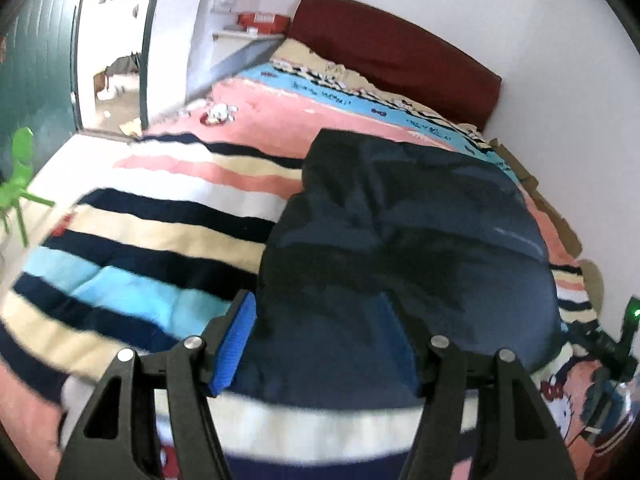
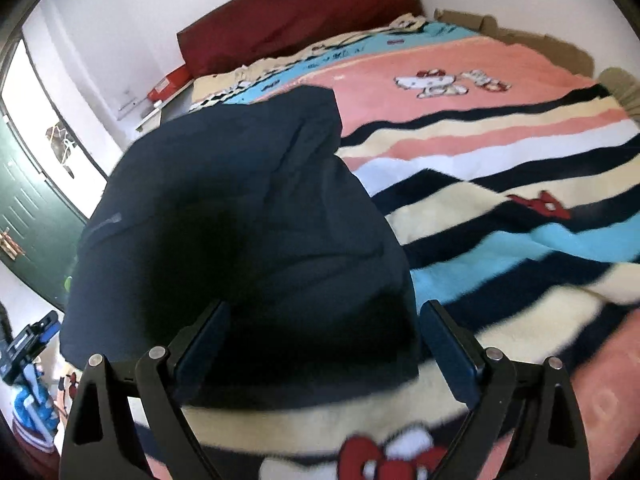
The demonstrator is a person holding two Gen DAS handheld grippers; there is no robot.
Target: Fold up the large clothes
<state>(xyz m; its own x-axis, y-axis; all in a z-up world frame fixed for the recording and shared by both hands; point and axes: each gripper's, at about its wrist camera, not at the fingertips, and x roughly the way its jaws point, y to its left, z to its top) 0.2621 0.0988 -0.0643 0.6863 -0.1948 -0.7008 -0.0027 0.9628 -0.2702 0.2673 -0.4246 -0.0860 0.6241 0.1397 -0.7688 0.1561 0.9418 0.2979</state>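
A dark navy garment (image 1: 400, 220) lies bunched and partly folded on a bed with a striped cartoon blanket (image 1: 160, 216). My left gripper (image 1: 316, 300) hovers over the garment's near left edge, its blue pads (image 1: 236, 340) wide apart and pressing nothing. In the right wrist view the same garment (image 2: 240, 200) fills the left centre of the blanket (image 2: 500, 200). My right gripper (image 2: 326, 306) stands open over the garment's near right corner, with fabric beneath the gap but not pinched.
A dark red headboard (image 1: 400, 52) stands against the white wall. A green door (image 1: 36, 60) and a green chair (image 1: 20, 176) are at the left, and a red box (image 1: 264, 22) sits on a bedside shelf. Cardboard (image 2: 540, 36) lines the bed's far side.
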